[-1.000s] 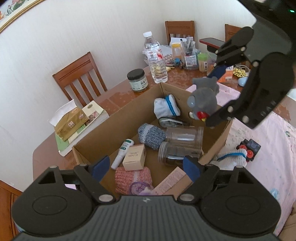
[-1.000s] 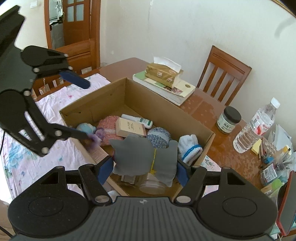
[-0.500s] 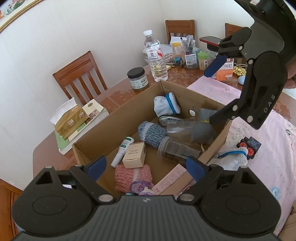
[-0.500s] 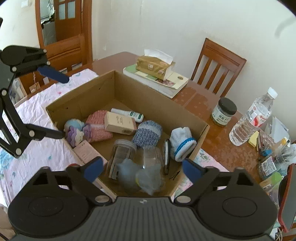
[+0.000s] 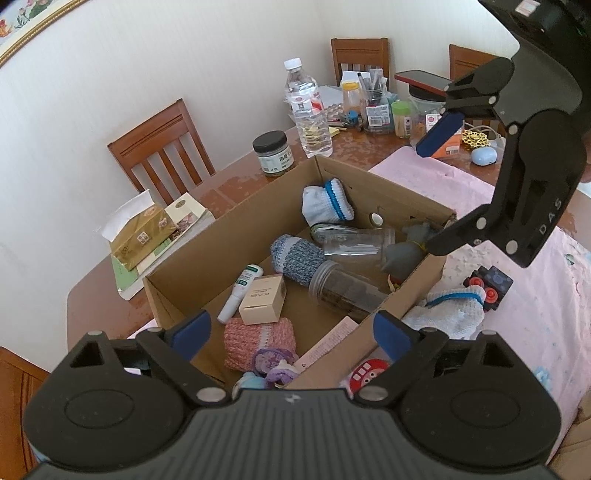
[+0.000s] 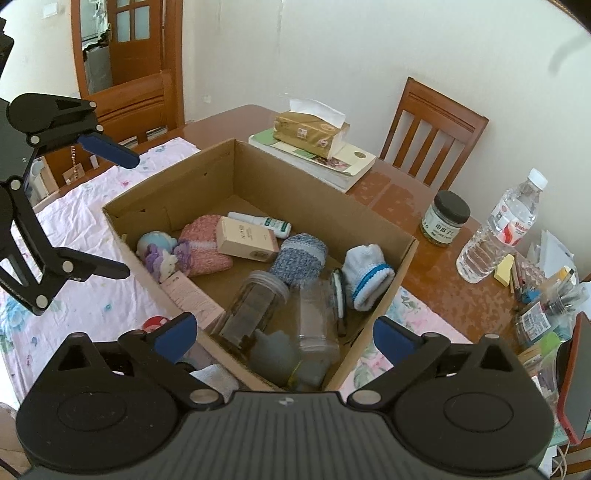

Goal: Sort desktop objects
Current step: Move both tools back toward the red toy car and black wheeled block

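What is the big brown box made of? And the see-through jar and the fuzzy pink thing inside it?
The big brown box looks like matte corrugated cardboard, with raw cut edges and folded corners. The see-through jar seems to be clear glossy plastic, perhaps glass; it has glints and a threaded neck. The fuzzy pink thing looks like soft knitted yarn, ribbed and woolly.

Home dining rm: wood table (image 6: 417, 229) w/ matching slat chairs (image 6: 432, 129), pink floral cloth (image 6: 92, 206), panelled wood door (image 6: 125, 40), framed pic (image 5: 33, 22) on wall. Household clutter: tissue pack (image 6: 314, 129), water bottle (image 5: 308, 110), phone (image 5: 421, 79), pen cup (image 5: 376, 107).
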